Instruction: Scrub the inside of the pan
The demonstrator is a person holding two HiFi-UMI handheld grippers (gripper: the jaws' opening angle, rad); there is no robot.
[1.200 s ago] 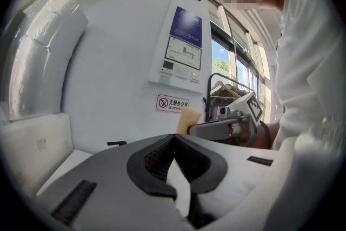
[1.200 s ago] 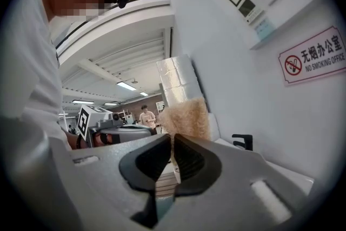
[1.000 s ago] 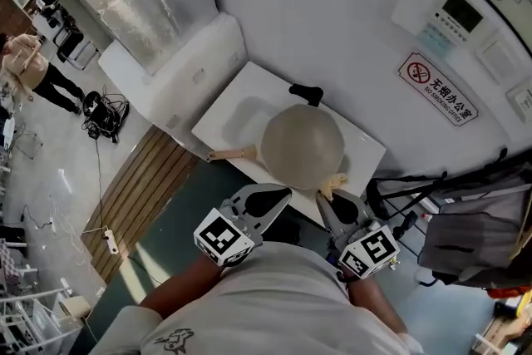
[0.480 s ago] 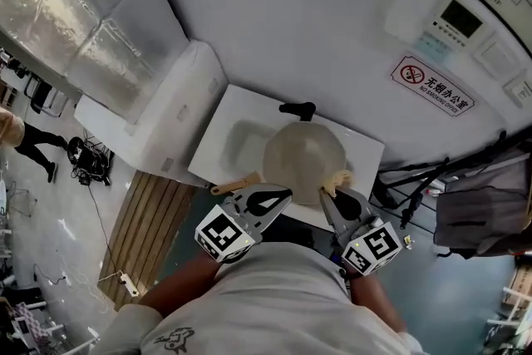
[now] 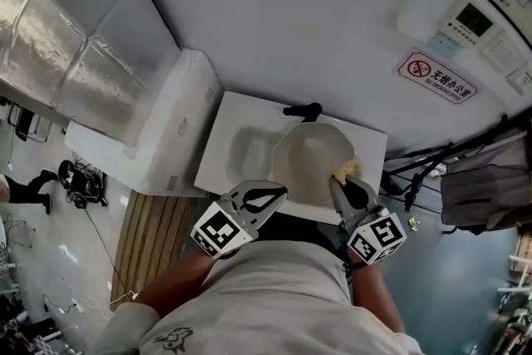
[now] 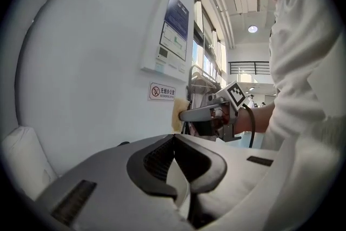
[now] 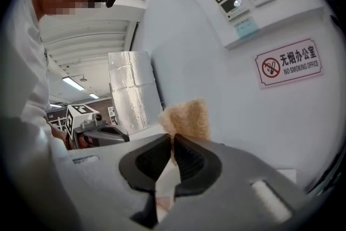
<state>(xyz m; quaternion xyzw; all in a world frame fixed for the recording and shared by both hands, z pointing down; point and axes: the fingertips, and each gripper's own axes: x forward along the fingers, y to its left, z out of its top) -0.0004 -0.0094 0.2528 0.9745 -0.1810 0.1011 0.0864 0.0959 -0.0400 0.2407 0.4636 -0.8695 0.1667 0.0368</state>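
1. Right gripper [image 5: 339, 181]: a grey two-jaw tool with a square-marker cube. Its jaws are closed on a tan, fuzzy scrubbing sponge [image 5: 347, 170]. It pinches the sponge by the lower edge, so most of the pad stands out past the tips, free to meet a surface.
2. Pale beige round pan [image 5: 307, 160]: lies just ahead of the right gripper and to its left, hollow side up. The sponge sits at the rim nearest that gripper. Whether it touches the rim, I cannot tell.
3. Left gripper [image 5: 278, 192]: the matching grey tool. Its jaws are pressed together and its own view shows nothing between them. It sits at the pan's near rim on the side away from the right gripper, likely posted there to steady the pan. Whatever lies directly beneath it is hidden.
4. White rectangular table [image 5: 233, 116]: extends ahead of both grippers to the wall and carries the pan.
5. Short black fitting [image 5: 301, 110]: lies beyond the pan's far rim as seen from either gripper. Whether it belongs to the pan is unclear.
6. Red-and-white no-smoking sign [image 5: 436, 79]: hangs on the wall, above and to the outer side of the right gripper.
7. Stage, as I judge it: the pad is at the rim, not yet down in the hollow, so scrubbing looks about to begin. The next move is to carry the sponge inward and press it down. With the left jaws gripping nothing, the pan could slide under pressure.
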